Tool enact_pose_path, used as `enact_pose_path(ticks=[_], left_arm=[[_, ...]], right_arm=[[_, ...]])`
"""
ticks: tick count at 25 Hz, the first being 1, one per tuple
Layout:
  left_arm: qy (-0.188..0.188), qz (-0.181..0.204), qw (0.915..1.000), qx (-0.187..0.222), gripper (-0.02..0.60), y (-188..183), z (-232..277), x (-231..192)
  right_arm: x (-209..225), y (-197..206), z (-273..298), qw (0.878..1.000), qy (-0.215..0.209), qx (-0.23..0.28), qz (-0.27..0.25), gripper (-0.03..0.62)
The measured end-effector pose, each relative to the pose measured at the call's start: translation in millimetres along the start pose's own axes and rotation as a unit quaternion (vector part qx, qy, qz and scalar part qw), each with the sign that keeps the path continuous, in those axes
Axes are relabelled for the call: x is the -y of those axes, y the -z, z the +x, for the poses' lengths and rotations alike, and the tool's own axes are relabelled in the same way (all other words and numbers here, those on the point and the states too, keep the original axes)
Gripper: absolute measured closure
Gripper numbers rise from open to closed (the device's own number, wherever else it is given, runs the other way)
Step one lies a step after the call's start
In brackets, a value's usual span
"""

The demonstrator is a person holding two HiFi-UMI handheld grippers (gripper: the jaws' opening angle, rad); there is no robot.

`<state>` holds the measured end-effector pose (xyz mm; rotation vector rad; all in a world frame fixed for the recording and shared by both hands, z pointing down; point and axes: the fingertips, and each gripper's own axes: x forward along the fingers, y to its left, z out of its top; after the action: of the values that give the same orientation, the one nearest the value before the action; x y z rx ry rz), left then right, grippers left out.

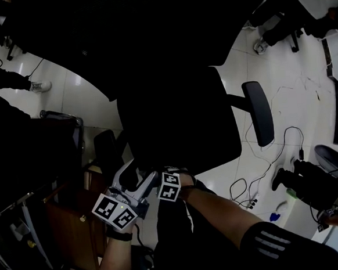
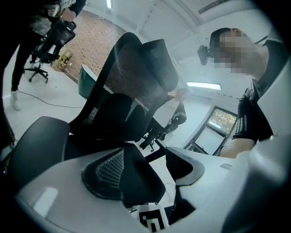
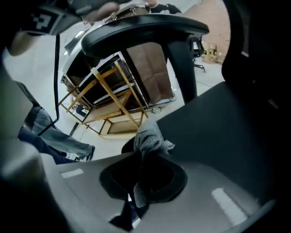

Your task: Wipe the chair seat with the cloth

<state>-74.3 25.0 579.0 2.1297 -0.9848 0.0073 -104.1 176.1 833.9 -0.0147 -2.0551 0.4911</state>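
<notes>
The black office chair seat [image 1: 179, 116] fills the middle of the dim head view, its armrest [image 1: 259, 114] on the right. Both grippers sit at the seat's near edge. My right gripper [image 3: 144, 170] is shut on a crumpled grey cloth [image 3: 148, 135], which pokes out past the jaws just over the dark seat [image 3: 227, 132]. My left gripper [image 2: 150, 168] stands open, nothing clearly between its pads [image 2: 109, 173], and looks up at the chair's mesh backrest [image 2: 136, 77]. In the head view the left gripper [image 1: 132, 184] lies close to the left of the right gripper [image 1: 171, 181].
The chair's other armrest [image 3: 141, 29] hangs over the right gripper view, with a wooden-framed cart [image 3: 118, 91] behind it. Cables [image 1: 259, 174] trail on the white floor on the right. A wooden cabinet [image 1: 77, 226] stands at lower left. A person [image 2: 254, 104] stands close by.
</notes>
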Motion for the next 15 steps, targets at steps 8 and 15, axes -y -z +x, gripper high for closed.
enact_pose_path(ticks=[8,15], left_arm=[[0.02,-0.005,0.9998,-0.002,0.27,1,16,21],[0.034,-0.001,0.9994,-0.008,0.27,-1,29,42]], right_arm=[[71,142,-72,0.993,0.072,-0.068,0.061,0.563],[123,260,-172,0.972,0.152,-0.121,0.135,0.563]])
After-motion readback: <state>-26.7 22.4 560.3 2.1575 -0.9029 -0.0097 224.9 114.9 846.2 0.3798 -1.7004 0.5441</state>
